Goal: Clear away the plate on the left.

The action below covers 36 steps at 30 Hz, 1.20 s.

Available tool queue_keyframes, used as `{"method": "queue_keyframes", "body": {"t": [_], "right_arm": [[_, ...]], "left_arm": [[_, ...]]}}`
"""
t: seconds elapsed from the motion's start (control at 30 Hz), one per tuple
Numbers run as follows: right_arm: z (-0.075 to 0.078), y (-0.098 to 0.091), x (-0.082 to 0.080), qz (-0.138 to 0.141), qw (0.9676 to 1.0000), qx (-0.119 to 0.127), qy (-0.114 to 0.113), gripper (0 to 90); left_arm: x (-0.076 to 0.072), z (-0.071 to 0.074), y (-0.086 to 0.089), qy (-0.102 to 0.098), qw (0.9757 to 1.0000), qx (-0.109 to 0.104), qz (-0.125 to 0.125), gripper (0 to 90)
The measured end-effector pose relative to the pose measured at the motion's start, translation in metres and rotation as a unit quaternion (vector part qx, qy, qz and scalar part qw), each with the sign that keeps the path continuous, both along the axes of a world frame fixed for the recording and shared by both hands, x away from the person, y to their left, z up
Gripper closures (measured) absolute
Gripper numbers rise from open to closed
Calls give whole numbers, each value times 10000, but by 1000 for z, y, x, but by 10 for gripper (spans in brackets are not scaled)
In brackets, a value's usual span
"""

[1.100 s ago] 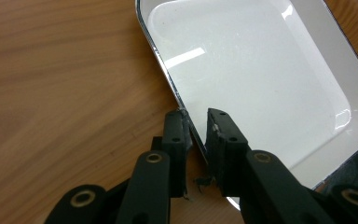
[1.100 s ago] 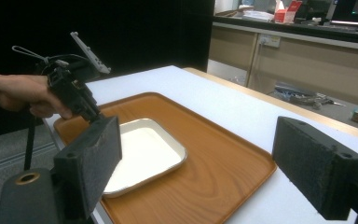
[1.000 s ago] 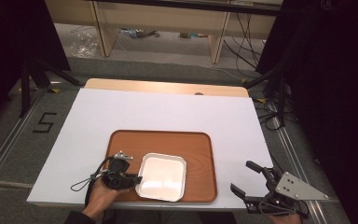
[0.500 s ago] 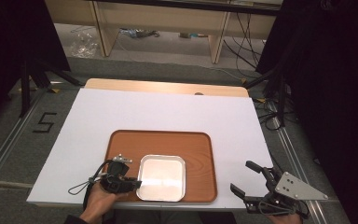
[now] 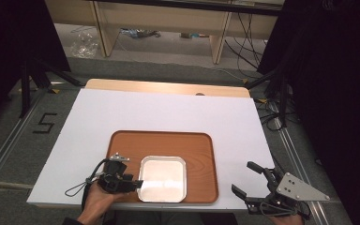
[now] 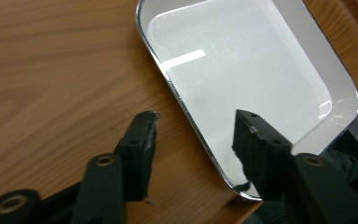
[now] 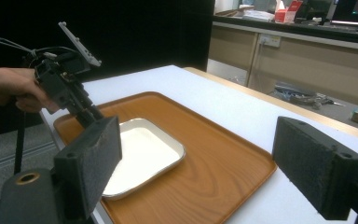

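The left gripper [image 6: 193, 140] has its two black fingers [image 6: 137, 156] spread apart over the near left rim of the one white metal pan [image 6: 247, 74]. One finger hangs over the wood outside the rim and the other over the pan's inside. The rim runs between them, and neither pad presses on it. Their jaws have just been opening, and the pan is loose between them. In the high view the left gripper [image 5: 133, 184] sits at the pan's [image 5: 163, 178] left edge, with the person's left hand [image 5: 98, 201] behind it at the tabletop's near edge.

The pan lies flat in the near part of the single brown wooden tray [image 5: 197, 150], close to its near rim. The tray rests on the white tabletop [image 5: 168, 112], toward the person's side.

The right gripper [image 5: 251, 183] is held well apart from the tray, off the tabletop's near right corner. Its two fingers [image 7: 93, 158] stand wide open with nothing between them, and a grey three-cornered plate [image 5: 297, 187] sits on top of it.
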State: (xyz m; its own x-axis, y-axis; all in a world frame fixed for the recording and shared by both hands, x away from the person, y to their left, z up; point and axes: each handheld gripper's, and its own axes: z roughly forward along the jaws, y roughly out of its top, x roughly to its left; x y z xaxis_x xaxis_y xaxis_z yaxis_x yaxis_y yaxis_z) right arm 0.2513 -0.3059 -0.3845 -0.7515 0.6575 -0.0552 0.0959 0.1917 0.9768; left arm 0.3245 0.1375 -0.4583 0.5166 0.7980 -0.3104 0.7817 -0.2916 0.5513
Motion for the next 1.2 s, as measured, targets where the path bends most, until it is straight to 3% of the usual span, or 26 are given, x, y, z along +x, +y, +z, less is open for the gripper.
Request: {"method": "queue_keyframes", "body": {"t": [0.3, 0.33, 0.43, 0.57, 0.6, 0.67, 0.77, 0.8, 0.83, 0.87, 0.9, 0.93, 0.97, 1.0, 1.1, 1.13, 1.17, 1.2], "right_arm": [[0, 0, 0, 44, 10000, -7, -2, 166], [0, 0, 0, 44, 10000, -7, 1, 166], [0, 0, 0, 45, 10000, -4, 2, 166], [0, 0, 1, 55, 10000, -18, -4, 166], [0, 0, 1, 55, 10000, -18, -4, 166], [1, 0, 0, 62, 9999, -78, 43, 166], [0, 0, 0, 64, 10000, -68, 31, 166], [1, 0, 0, 63, 9999, -77, 42, 166], [1, 0, 0, 63, 9999, -77, 42, 166], [1, 0, 0, 61, 9999, -77, 47, 166], [1, 0, 0, 61, 9999, -77, 47, 166], [0, 0, 0, 60, 10000, -40, 13, 166], [1, 0, 0, 58, 9999, -81, 45, 166], [0, 0, 0, 63, 10000, -65, 31, 166], [0, 0, 0, 62, 10000, -39, 14, 166], [0, 0, 0, 53, 10000, -69, 35, 166], [0, 0, 0, 63, 10000, -53, 33, 166], [0, 0, 0, 63, 10000, -53, 33, 166]], "left_arm": [[0, 10, 11, -359, 9988, -167, 277, 363], [0, 12, 14, -451, 9977, -256, 443, 354], [0, 15, 18, -520, 9975, -268, 385, 342], [-2, 22, 21, -827, 9948, -348, 480, 299], [-2, 22, 21, -827, 9948, -348, 480, 294], [-4, 26, 22, -1052, 9917, -427, 606, 284], [-6, 29, 23, -1183, 9900, -435, 630, 276], [-7, 32, 23, -1352, 9868, -507, 731, 272], [-7, 32, 23, -1352, 9868, -507, 731, 271], [-9, 34, 24, -1489, 9846, -518, 754, 270], [-9, 34, 24, -1489, 9846, -518, 754, 266], [-11, 36, 25, -1619, 9821, -570, 779, 260], [-11, 36, 25, -1619, 9821, -570, 779, 257], [-13, 38, 26, -1700, 9799, -606, 848, 253], [-14, 41, 27, -1811, 9781, -648, 792, 251], [-17, 44, 29, -1965, 9758, -647, 707, 250], [-17, 44, 29, -1965, 9758, -647, 707, 247], [-18, 45, 28, -2018, 9742, -667, 753, 247]]}}
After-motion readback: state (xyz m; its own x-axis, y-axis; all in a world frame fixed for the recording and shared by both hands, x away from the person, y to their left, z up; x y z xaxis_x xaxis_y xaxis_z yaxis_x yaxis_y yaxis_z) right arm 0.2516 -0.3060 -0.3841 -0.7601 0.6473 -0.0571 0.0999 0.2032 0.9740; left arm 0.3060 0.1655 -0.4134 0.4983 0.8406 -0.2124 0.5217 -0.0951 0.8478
